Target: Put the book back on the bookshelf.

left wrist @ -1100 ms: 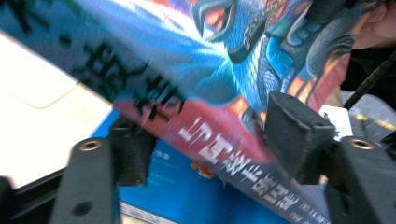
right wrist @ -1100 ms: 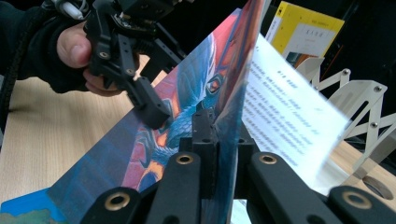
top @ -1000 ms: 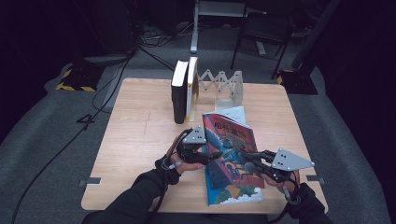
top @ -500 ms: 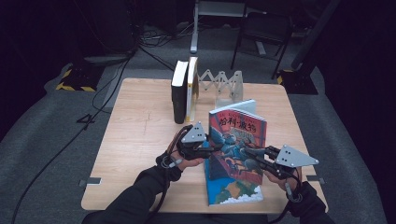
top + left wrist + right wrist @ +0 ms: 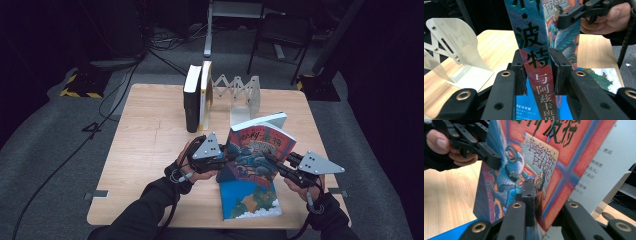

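Surface: wooden table point(image 5: 150, 150), dark room.
Book point(image 5: 257, 152): raised upright over a second book point(image 5: 247, 200) (lying flat).
Left gripper point(image 5: 537, 72): jaws, just closing, clamped on spine.
Right gripper point(image 5: 541, 195): jaws, just easing, pinching the opposite edge.

left gripper point(image 5: 220, 161): jaws just closing, clamped, held level | right gripper point(image 5: 280, 167): jaws opening slightly, still gripping
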A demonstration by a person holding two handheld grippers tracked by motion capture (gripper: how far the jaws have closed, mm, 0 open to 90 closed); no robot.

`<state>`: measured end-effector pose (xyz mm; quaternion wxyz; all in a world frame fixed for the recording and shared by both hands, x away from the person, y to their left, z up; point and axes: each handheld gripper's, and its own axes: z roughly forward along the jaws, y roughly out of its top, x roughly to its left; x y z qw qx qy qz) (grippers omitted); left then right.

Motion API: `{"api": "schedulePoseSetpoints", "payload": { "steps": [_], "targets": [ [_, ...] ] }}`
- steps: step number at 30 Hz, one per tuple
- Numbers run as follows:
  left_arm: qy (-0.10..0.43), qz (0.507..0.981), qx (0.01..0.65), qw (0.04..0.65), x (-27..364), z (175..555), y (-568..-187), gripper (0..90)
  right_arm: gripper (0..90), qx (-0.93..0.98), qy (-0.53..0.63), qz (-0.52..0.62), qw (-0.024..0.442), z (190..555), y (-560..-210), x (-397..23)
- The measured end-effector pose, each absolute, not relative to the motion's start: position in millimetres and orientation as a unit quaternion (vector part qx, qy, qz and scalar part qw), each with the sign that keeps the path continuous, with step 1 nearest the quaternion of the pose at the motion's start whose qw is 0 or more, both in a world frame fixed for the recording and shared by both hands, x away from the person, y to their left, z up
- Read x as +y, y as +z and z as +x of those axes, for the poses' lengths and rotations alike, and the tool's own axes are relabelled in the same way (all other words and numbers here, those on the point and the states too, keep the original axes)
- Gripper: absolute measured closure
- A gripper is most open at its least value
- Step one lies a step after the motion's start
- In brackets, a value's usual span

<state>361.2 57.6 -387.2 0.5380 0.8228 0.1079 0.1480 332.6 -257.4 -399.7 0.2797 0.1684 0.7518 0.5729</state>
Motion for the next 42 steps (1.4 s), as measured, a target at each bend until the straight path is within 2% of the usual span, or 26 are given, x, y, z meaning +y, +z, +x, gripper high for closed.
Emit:
{"api": "schedulePoseSetpoints", "payload": {
  "steps": [3, 7, 11, 18, 22, 29, 31, 36, 38, 42],
  "targets": [
    [0.143, 0.824, 0.105, 0.538, 63, 358, -390, 70.4, 67.6, 0.750, 0.571, 0.171, 0.288, 330, -400, -257],
    [0.129, 0.824, 0.089, 0.544, 69, 350, -394, 71.7, 60.5, 0.744, 0.572, 0.184, 0.291, 328, -400, -262],
    [0.130, 0.825, 0.088, 0.542, 69, 345, -394, 72.1, 57.7, 0.739, 0.575, 0.194, 0.292, 328, -400, -267],
    [0.115, 0.820, 0.093, 0.552, 71, 341, -397, 73.1, 41.9, 0.748, 0.555, 0.207, 0.298, 331, -406, -271],
    [0.111, 0.820, 0.091, 0.555, 69, 336, -399, 73.4, 34.4, 0.760, 0.551, 0.217, 0.268, 337, -411, -273],
    [0.096, 0.813, 0.112, 0.563, 68, 334, -407, 70.3, 37.6, 0.782, 0.534, 0.206, 0.246, 339, -419, -263],
    [0.100, 0.817, 0.117, 0.556, 62, 332, -413, 68.5, 38.1, 0.781, 0.528, 0.206, 0.263, 336, -420, -259],
    [0.098, 0.812, 0.129, 0.560, 50, 331, -422, 63.1, 40.7, 0.780, 0.532, 0.207, 0.255, 335, -420, -260],
    [0.089, 0.801, 0.137, 0.576, 47, 332, -421, 58.7, 41.1, 0.781, 0.530, 0.208, 0.257, 335, -419, -260],
    [0.106, 0.789, 0.137, 0.589, 41, 331, -412, 58.0, 41.9, 0.780, 0.531, 0.212, 0.256, 336, -419, -259]
  ]
}}
